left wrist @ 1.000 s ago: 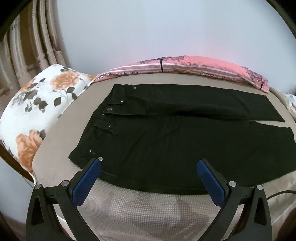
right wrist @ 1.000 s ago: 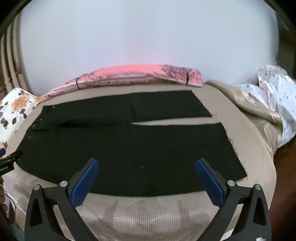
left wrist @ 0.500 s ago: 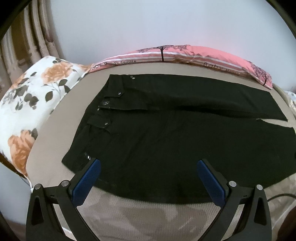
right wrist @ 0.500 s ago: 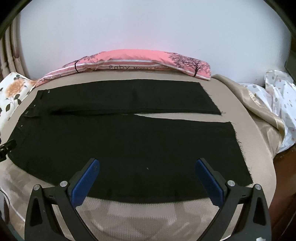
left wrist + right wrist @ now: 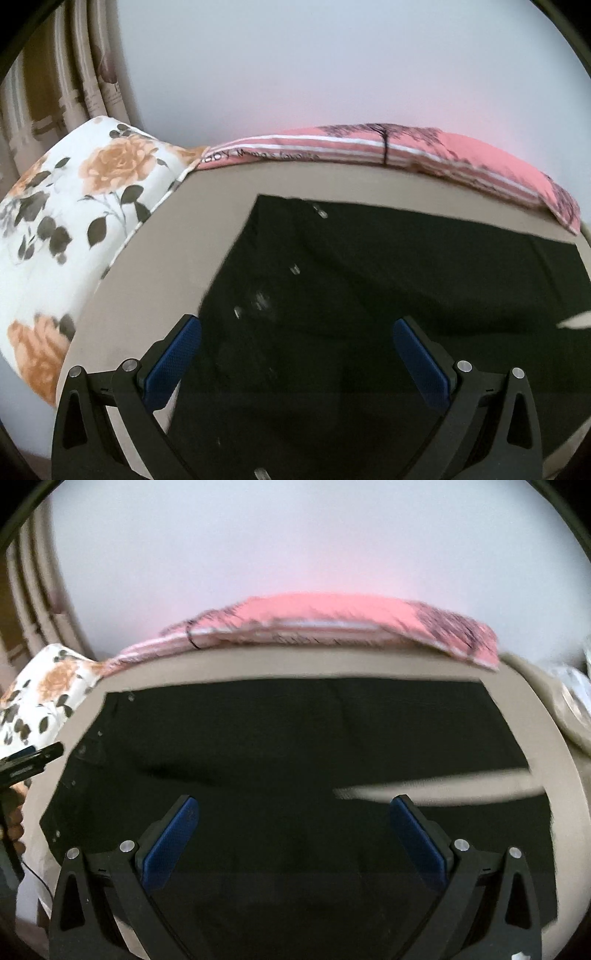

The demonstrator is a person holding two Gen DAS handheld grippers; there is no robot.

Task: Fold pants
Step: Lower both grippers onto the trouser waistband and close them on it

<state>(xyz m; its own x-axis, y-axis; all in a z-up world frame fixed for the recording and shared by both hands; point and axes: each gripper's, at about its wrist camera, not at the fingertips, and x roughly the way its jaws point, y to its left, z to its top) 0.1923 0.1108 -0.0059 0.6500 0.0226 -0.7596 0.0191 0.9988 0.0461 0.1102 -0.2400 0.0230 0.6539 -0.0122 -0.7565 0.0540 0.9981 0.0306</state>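
Black pants (image 5: 369, 295) lie flat on a beige bed, waistband with metal buttons to the left, legs running right. In the right wrist view the pants (image 5: 295, 746) fill the middle, with a beige gap between the two legs at right. My left gripper (image 5: 295, 343) is open and empty, low over the waistband end. My right gripper (image 5: 293, 821) is open and empty, low over the near leg. The left gripper's tip also shows in the right wrist view (image 5: 33, 760) at the left edge. Both views are motion-blurred.
A floral pillow (image 5: 66, 221) lies left of the pants. A pink striped pillow (image 5: 388, 151) runs along the back against the white wall. Curtains (image 5: 55, 74) hang at far left. Crumpled bedding (image 5: 569, 701) lies at the right edge.
Both grippers have moved forward and down toward the pants, which now fill more of each view. Both stay open and empty.
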